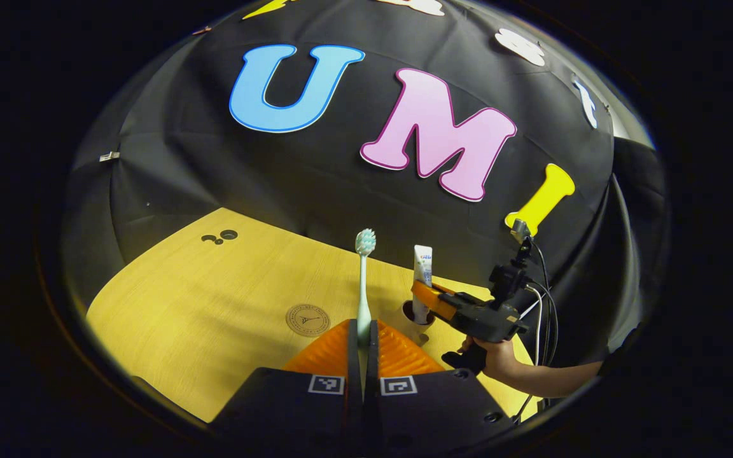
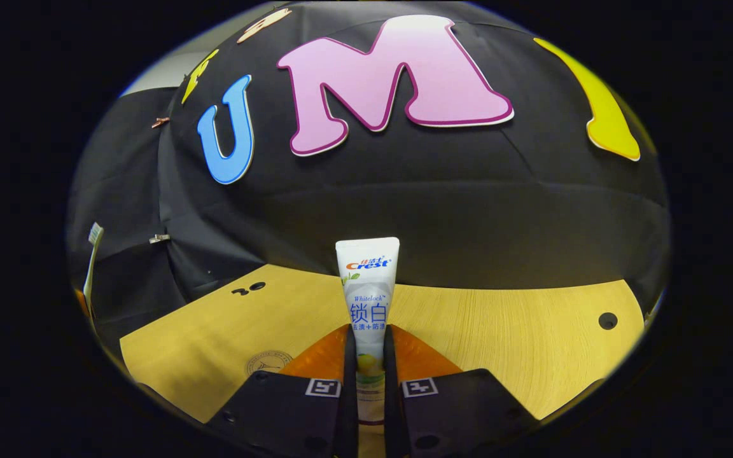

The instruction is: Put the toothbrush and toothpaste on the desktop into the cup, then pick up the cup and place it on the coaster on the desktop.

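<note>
Left tongs (image 1: 363, 337) pinch the toothbrush (image 1: 364, 280), right tongs (image 2: 366, 362) the toothpaste (image 2: 368, 299); next I lower both into the cup (image 1: 418, 316).

Pale wood-grain desktop (image 1: 214, 299), smooth, low sheen. Matt black cloth wall (image 1: 214, 178), creased. Toothbrush (image 1: 363, 280): smooth plastic handle, bristled head. Toothpaste (image 2: 368, 299): glossy plastic tube with printed face, crimped flat at the top. Coaster (image 1: 307, 319): flat, matt, wood-like, with a dark printed mark. Ribbed, rubbery-looking pads on the left gripper (image 1: 363, 343); matt hard plastic body behind, paper-like square markers stuck on.
</note>
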### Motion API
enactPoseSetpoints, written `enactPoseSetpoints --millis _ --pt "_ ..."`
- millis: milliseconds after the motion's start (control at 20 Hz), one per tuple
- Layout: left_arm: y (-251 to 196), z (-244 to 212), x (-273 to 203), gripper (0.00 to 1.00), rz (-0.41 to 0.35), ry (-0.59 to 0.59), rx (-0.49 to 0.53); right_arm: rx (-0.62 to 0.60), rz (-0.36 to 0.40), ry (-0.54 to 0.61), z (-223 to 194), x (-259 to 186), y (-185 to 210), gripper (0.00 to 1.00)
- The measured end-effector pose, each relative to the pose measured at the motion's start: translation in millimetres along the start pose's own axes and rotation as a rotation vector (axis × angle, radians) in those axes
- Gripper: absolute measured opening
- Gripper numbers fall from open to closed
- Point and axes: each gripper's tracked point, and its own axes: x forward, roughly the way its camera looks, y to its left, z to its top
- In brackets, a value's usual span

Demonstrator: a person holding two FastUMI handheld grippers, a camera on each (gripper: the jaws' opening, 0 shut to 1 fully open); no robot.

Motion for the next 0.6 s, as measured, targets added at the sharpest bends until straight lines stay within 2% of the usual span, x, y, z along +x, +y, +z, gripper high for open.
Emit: enactPoseSetpoints --millis 150,200,300,350,400,450,600 --pt "-6 -2 0 0.06 -0.009 0.004 0.008 0.023 0.007 0.008 -6 -2 -1 0.29" --pt "-8 -3 -1 0.07 -0.013 0.004 0.012 0.027 0.007 0.007 -6 -3 0 0.53" --pt "-14 -3 2 0.06 -0.027 0.001 0.017 0.038 0.002 0.006 -4 -13 -5 0.63" --pt "-17 -2 5 0.07 -0.035 -0.004 0.016 0.041 0.002 0.006 -3 -19 -7 0.83" --pt "-22 0 9 0.06 -0.05 -0.011 0.013 0.038 -0.015 0.007 -2 -29 -13 0.79" --pt "-28 2 14 0.06 -0.064 -0.021 0.01 0.037 -0.027 0.006 -3 -35 -20 0.95" --pt "-52 14 36 0.06 -0.131 -0.058 0.017 0.053 -0.061 0.021 -6 -62 -36 0.96"
